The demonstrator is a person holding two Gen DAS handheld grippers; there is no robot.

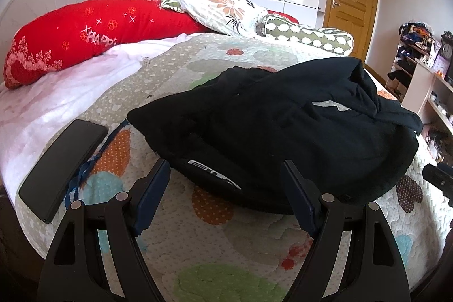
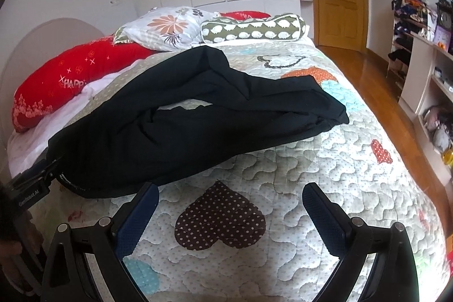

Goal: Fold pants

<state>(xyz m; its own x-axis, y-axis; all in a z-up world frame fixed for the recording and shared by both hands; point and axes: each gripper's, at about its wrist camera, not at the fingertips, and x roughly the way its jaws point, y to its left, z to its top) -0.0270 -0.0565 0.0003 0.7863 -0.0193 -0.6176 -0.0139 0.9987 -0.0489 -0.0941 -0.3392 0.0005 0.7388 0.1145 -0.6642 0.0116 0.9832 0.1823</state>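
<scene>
Black pants (image 1: 277, 129) lie crumpled on the quilted bed cover (image 1: 198, 245), with the waistband and a white logo toward the near edge. My left gripper (image 1: 226, 169) is open, its fingertips right at the waistband edge, holding nothing. In the right wrist view the pants (image 2: 184, 120) stretch from near left to far right, the legs bunched and overlapping. My right gripper (image 2: 230, 194) is open and empty above the quilt (image 2: 311, 174), just short of the pants' near edge. The left gripper's body (image 2: 31, 188) shows at the left edge by the waistband.
A black phone (image 1: 62, 166) lies on the bed at the left, beside a blue cord (image 1: 90, 163). A red pillow (image 1: 85, 33), a floral pillow (image 1: 226, 10) and a green bolster (image 1: 308, 37) lie at the head. Shelves (image 2: 424, 70) stand along the right wall.
</scene>
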